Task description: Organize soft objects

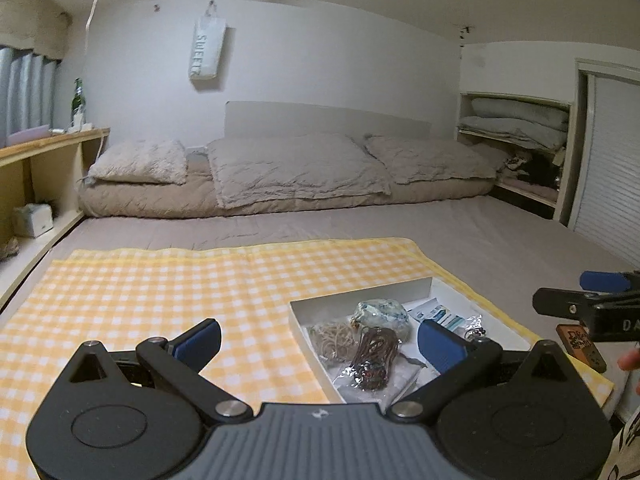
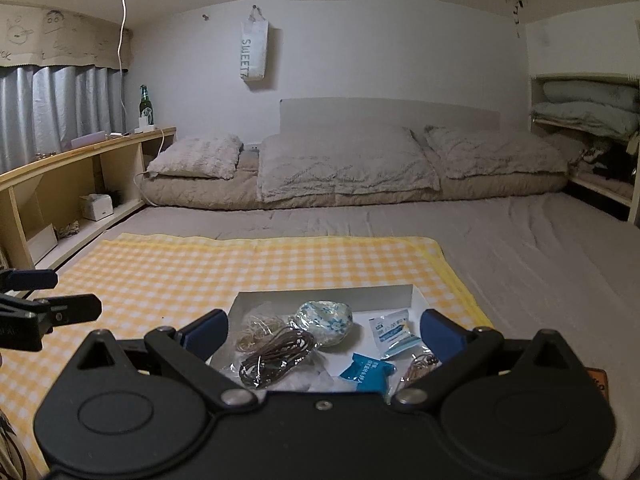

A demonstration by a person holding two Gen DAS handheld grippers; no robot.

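Note:
A shallow white box (image 1: 352,294) (image 2: 332,294) lies on a yellow checked cloth (image 1: 160,280) (image 2: 200,264) on the bed. It holds a blue-patterned soft bundle (image 1: 380,312) (image 2: 326,316), a bagged coil of brown cord (image 1: 374,354) (image 2: 276,354), a tangle of rubber bands (image 1: 334,336) (image 2: 256,326), white sachets (image 1: 436,312) (image 2: 390,328) and a blue packet (image 2: 370,374). My left gripper (image 1: 320,340) is open and empty above the box's left edge. My right gripper (image 2: 324,332) is open and empty just above the box; it also shows in the left wrist view (image 1: 580,296).
Three grey pillows (image 1: 296,168) (image 2: 344,164) lie on a folded beige quilt at the head of the bed. A wooden shelf (image 1: 44,168) (image 2: 80,172) with a green bottle (image 2: 145,106) runs along the left. Folded bedding fills a niche (image 1: 516,124) at the right.

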